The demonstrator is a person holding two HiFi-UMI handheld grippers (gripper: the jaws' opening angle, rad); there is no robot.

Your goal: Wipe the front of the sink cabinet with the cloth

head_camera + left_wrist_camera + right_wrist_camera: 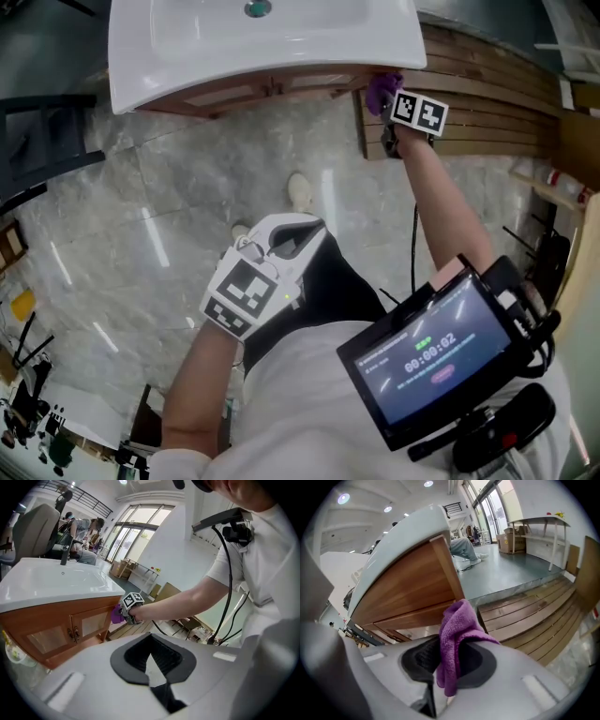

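Note:
The sink cabinet (272, 89) is brown wood with small doors, under a white basin (141, 84). My right gripper (389, 105) is shut on a purple cloth (381, 91) and holds it against the cabinet's right front corner. In the right gripper view the cloth (457, 634) hangs out between the jaws of the right gripper (445, 663), right by the cabinet's wooden edge (408, 592). My left gripper (292, 228) hangs back near my body, shut and holding nothing. Its own view shows the left gripper (149, 660), the cabinet doors (61, 630) and the cloth (116, 614) at the corner.
A slatted wooden platform (478, 84) lies on the floor right of the cabinet. Glossy marble floor (141, 216) spreads in front, with my shoe (300, 192) on it. A screen (436, 352) is mounted at my chest. Seated people (89, 527) are far behind the sink.

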